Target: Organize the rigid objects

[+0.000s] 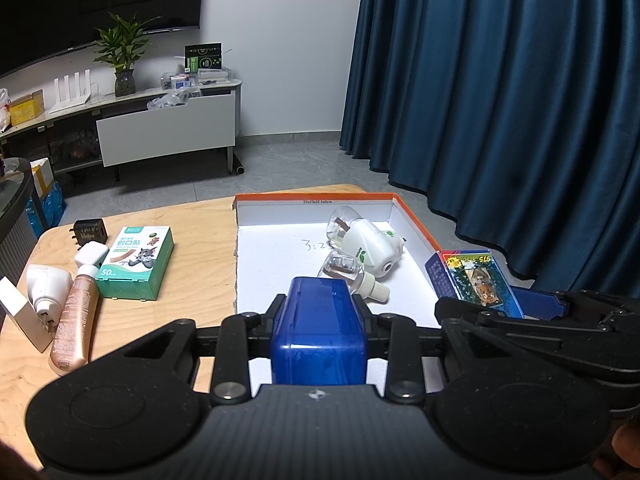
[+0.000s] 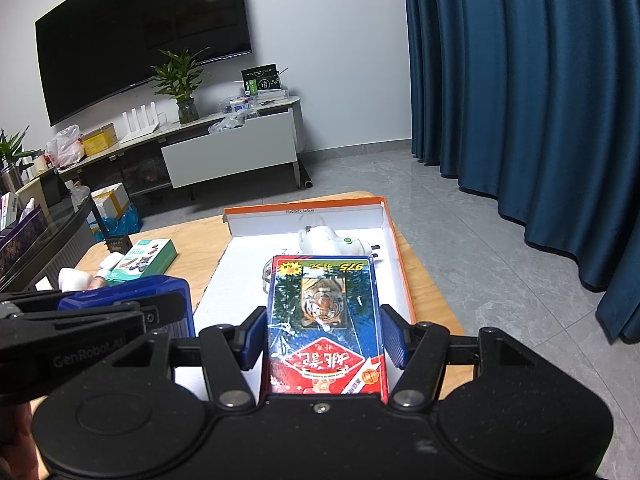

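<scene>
My left gripper (image 1: 319,312) is shut on a glossy blue box (image 1: 318,332), held above the near end of the orange-rimmed white tray (image 1: 316,200). My right gripper (image 2: 324,330) is shut on a playing-card box with a tiger picture (image 2: 324,320), also over the tray (image 2: 304,205). The card box shows at the right of the left wrist view (image 1: 474,280); the blue box shows at the left of the right wrist view (image 2: 132,292). In the tray lie a white plug-in mosquito repeller (image 1: 370,246) and a clear refill bottle (image 1: 352,276).
On the wooden table (image 1: 200,264) left of the tray lie a green plaster box (image 1: 136,262), a rose-gold tube (image 1: 74,322), white adapters (image 1: 91,254), a white plug (image 1: 44,292) and a dark charger (image 1: 89,231). Blue curtains (image 1: 500,100) hang right; a TV cabinet (image 1: 168,128) stands behind.
</scene>
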Demonstrator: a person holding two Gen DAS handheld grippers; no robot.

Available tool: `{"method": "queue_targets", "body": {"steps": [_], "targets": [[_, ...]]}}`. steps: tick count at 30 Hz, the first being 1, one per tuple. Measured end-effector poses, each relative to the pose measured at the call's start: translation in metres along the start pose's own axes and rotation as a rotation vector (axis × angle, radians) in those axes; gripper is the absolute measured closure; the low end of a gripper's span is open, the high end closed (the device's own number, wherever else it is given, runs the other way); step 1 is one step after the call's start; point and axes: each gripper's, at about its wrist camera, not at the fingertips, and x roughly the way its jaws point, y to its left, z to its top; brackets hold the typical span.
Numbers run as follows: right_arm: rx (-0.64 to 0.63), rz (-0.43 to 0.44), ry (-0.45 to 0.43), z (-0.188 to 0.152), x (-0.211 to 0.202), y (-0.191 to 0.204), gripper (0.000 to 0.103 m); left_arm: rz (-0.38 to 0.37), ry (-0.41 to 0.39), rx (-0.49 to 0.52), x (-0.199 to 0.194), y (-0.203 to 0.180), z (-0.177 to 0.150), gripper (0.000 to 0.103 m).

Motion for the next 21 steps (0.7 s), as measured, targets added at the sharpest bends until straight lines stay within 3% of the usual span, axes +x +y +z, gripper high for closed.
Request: {"method": "queue_targets", "body": {"steps": [21], "targets": [[-0.001, 0.0, 0.001, -0.0002, 0.0, 0.0011, 0.032, -0.001, 0.0, 0.002, 0.0014, -0.001, -0.0011, 0.069]]}}
